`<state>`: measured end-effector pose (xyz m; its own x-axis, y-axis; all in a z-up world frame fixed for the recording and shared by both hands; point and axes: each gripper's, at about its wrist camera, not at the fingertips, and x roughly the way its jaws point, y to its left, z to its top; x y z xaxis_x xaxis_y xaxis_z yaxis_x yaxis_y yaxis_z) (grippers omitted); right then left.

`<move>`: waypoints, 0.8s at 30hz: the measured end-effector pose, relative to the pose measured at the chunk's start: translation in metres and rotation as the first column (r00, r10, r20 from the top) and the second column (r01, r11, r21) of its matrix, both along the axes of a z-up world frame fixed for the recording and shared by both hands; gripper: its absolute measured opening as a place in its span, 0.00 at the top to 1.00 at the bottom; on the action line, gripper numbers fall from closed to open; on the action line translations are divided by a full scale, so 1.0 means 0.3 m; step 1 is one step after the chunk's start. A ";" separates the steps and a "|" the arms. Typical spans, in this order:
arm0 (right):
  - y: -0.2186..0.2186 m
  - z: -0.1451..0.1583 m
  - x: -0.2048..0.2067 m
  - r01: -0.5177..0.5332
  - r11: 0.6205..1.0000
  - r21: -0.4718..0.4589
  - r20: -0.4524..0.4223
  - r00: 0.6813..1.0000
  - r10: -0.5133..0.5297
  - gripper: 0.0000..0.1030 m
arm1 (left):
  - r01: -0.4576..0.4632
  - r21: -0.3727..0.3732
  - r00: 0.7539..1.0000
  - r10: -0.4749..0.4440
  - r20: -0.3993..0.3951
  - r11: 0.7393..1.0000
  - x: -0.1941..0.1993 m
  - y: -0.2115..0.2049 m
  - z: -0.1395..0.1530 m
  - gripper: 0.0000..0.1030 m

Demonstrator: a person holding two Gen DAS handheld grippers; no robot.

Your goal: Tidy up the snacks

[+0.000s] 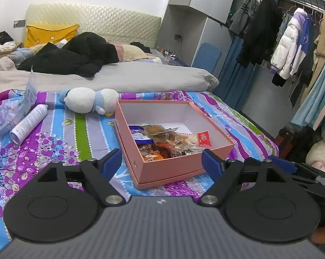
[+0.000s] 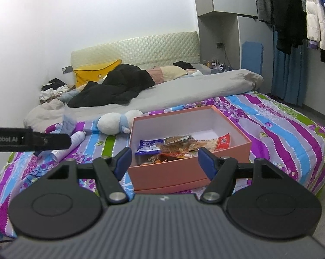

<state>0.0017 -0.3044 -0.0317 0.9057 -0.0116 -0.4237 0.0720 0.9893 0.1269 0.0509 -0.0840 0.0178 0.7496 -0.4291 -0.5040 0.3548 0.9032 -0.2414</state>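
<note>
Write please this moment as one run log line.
left tool: open, empty | right tool: open, empty | pink box: on bed, open | snacks: inside box

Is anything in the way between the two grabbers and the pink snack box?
Nothing visible. Left gripper and right gripper both stand open just short of the pink box; only striped bedspread lies between. The plush toy sits beyond the box.

Home bedroom: bed point(image 1: 140, 79) with padded headboard point(image 1: 93, 21), clothes rail point(image 1: 292, 32) alongside.
</note>
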 end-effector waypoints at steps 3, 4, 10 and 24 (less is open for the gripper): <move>-0.001 -0.001 0.000 -0.005 1.000 0.000 -0.004 1.000 0.005 0.32 | -0.001 0.002 1.000 0.001 0.002 1.000 0.003 0.003 0.003 0.11; -0.001 -0.001 0.000 -0.007 1.000 0.002 -0.005 1.000 0.007 0.32 | -0.006 0.010 1.000 0.006 0.004 1.000 0.005 0.003 0.004 0.06; -0.020 0.000 0.010 -0.002 0.999 0.038 -0.019 1.000 0.003 0.05 | -0.054 0.076 0.998 0.052 0.018 0.996 0.021 0.004 0.013 0.00; -0.022 0.008 0.017 0.010 1.000 0.024 -0.018 1.000 -0.010 0.00 | -0.066 0.101 0.998 0.066 0.002 0.993 0.036 0.000 0.013 0.00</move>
